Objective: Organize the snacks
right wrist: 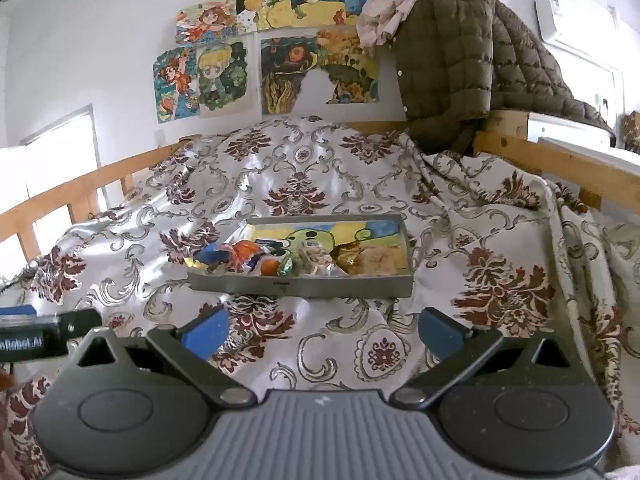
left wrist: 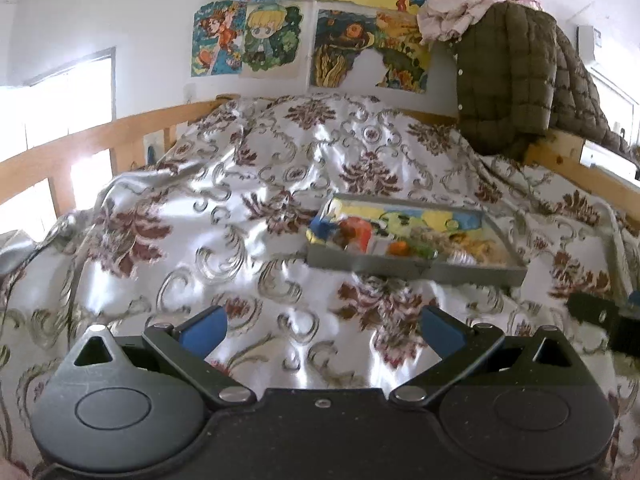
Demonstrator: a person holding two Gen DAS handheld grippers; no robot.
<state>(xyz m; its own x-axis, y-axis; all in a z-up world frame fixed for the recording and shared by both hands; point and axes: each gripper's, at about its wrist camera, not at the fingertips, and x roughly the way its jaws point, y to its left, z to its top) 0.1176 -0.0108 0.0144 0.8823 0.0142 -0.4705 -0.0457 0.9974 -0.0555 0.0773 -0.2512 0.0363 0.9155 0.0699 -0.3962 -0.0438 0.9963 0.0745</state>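
Tray [right wrist: 304, 286] with snacks [right wrist: 280, 260] ahead of both grippers; left gripper [left wrist: 322, 332], right gripper [right wrist: 324, 332] spread, empty.

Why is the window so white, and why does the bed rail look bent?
Left wrist view: daylight overexposes the window, glare shines on the satin bedspread, and the snack tray is motion-blurred. Right wrist view: the tray is sharper; the fisheye lens curves the wooden rail.

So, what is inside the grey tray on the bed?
The grey tray holds wrapped snacks piled along its near side, over a cartoon picture lining the bottom. What lies beneath the pile is covered.
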